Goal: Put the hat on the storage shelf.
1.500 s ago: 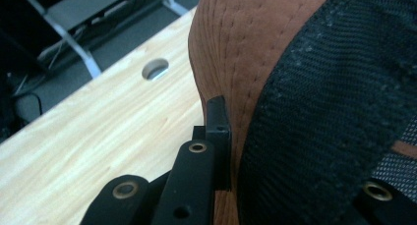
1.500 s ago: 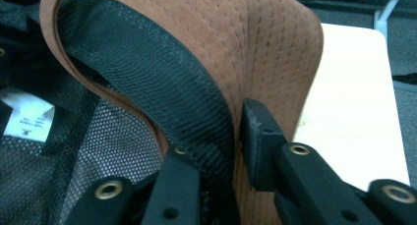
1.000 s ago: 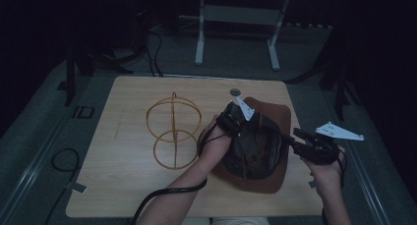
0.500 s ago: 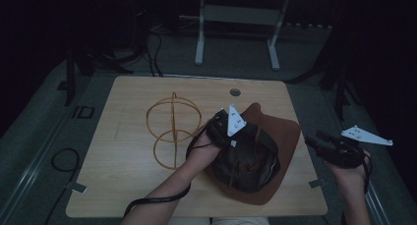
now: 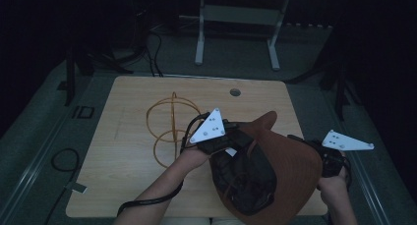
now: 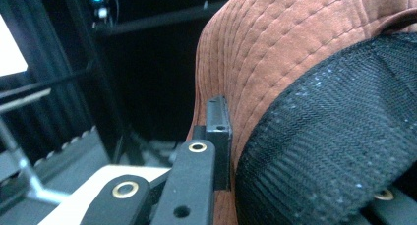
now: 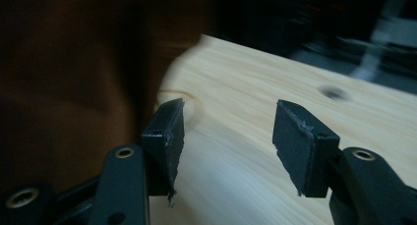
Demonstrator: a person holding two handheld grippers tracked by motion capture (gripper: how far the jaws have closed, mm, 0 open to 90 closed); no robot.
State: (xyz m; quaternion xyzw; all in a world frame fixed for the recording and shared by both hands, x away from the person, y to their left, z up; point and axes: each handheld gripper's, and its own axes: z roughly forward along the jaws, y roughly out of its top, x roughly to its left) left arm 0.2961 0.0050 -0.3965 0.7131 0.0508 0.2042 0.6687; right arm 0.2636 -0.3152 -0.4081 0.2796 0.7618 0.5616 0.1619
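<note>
I find my left gripper [image 5: 235, 139] clenched on the brim of the rust-brown hat [image 5: 290, 171], fingers [image 6: 219, 136] pinching the fabric beside its black mesh lining [image 5: 246, 178]. The hat hangs tilted over the near right part of the counter [image 5: 128, 151]. My right gripper [image 7: 226, 136] stands released, nothing between its fingers, just beside the hat. A wire stand [image 5: 169, 126] sits left of it
</note>
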